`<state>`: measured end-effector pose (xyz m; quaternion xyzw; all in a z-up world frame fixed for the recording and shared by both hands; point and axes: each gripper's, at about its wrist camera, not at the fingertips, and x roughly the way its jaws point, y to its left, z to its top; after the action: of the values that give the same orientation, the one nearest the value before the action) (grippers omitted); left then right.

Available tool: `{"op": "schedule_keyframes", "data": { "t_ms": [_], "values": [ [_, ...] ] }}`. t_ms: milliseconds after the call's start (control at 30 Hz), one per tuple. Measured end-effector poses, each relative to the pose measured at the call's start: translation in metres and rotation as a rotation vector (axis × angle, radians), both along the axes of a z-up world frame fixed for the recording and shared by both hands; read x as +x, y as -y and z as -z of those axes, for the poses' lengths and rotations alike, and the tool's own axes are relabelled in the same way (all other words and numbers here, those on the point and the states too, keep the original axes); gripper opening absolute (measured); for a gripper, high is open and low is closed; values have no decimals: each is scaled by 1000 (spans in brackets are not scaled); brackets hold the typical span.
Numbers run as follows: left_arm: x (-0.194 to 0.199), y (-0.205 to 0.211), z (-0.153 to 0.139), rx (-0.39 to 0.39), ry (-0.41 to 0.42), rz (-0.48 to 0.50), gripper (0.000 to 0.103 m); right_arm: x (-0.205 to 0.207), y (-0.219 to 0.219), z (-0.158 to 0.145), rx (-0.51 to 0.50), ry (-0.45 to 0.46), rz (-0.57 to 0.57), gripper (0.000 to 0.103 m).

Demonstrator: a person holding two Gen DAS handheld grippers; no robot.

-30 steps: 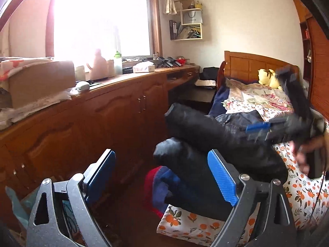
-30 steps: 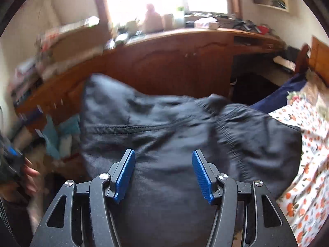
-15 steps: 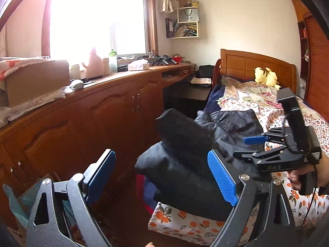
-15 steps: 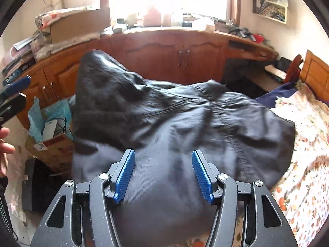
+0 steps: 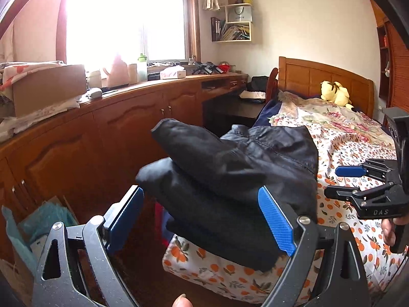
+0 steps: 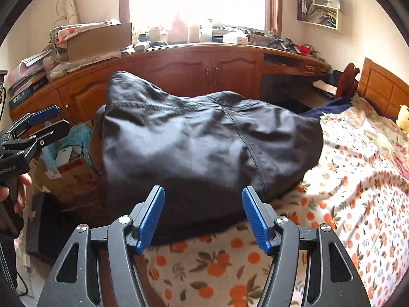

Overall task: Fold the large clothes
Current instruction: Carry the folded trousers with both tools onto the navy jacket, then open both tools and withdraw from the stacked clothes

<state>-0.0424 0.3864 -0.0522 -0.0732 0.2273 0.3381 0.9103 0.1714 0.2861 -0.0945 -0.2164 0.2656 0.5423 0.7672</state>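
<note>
Both grippers have drawn back from garment. Left blue-padded black gripper point(image 5: 202, 226) and right blue-padded black gripper point(image 6: 203, 220): jaws spread, empty. Folded dark grey fabric jacket point(image 6: 204, 148) lies on orange-print bedsheet point(image 6: 345, 204), overhanging bed corner, w/ wooden cabinets point(image 5: 102, 138) beyond.

garment point(image 6: 204, 148) hiding bed corner point(image 6: 230, 258), window point(image 5: 122, 20) overexposed

I read "DAS" in pale letters on the black body of the right gripper point(image 5: 343, 181), seen from the left wrist. A white bag point(image 5: 239, 12) on the wall shelf point(image 5: 232, 39) carries "HONOR", mirrored or blurred enough that I'm unsure. Print on a blue box point(image 6: 28, 93) at the cabinet's end begins with "W"; the rest is illegible.
</note>
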Motion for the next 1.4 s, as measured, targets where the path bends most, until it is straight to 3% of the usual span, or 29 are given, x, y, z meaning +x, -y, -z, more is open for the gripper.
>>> {"op": "schedule_keyframes", "data": {
  "t_ms": [267, 633, 800, 1400],
  "values": [
    [7, 30, 14, -60, -24, -32, 91, -1, 40, -6, 29, -27, 12, 81],
    [26, 74, 31, -111, -35, 29, 91, 4, 101, -1, 57, -90, 72, 82],
    [35, 94, 27, -96, -49, 57, 91, 0, 127, -6, 67, -66, 95, 82],
    [83, 207, -3, -57, -50, 339, 91, -33, 265, -33, 142, -15, 328, 82]
  ]
}}
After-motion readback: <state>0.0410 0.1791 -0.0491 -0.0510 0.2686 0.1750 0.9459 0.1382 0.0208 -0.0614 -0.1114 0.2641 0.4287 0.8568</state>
